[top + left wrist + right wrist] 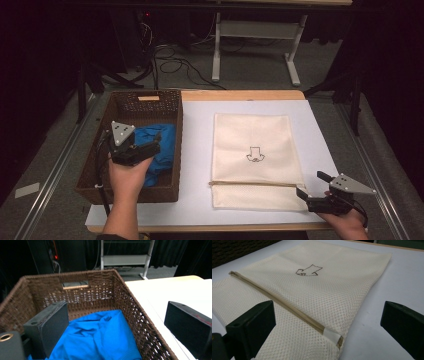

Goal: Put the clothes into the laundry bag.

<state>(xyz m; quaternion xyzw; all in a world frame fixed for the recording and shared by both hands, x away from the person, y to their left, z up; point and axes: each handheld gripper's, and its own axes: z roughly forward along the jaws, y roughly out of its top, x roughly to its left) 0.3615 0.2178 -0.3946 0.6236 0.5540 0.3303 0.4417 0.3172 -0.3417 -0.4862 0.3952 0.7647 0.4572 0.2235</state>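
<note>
left gripper (150, 149) hovering inside the wicker basket (95, 165), jaws spread wide and empty, aimed down at the crumpled blue cloth (159, 150) lying toward the basket's right wall; seen again in the left gripper view as blue cloth (100, 340) bunched on the basket floor between the two black jaws, not yet touched as far as can be told. probably lined up this way for a pinch on a raised fold, since loose fabric takes a grip best at a ridge. right gripper (309, 186) resting low near the front right of the surface (195, 210), jaws also wide apart with nothing in them, pointed at the zip end of the cream mesh bag (252, 150). mesh bag (312, 297) lying flat on the white sheet, zip (284, 304) running across it near the front edge, white tab end (333, 336) just ahead of the jaws. likely placed there ready to catch the zip pull or hold the bag's mouth steady, so the cloth can go in once lifted out. bag well apart from the basket, flat and closed by the look of it.
</note>
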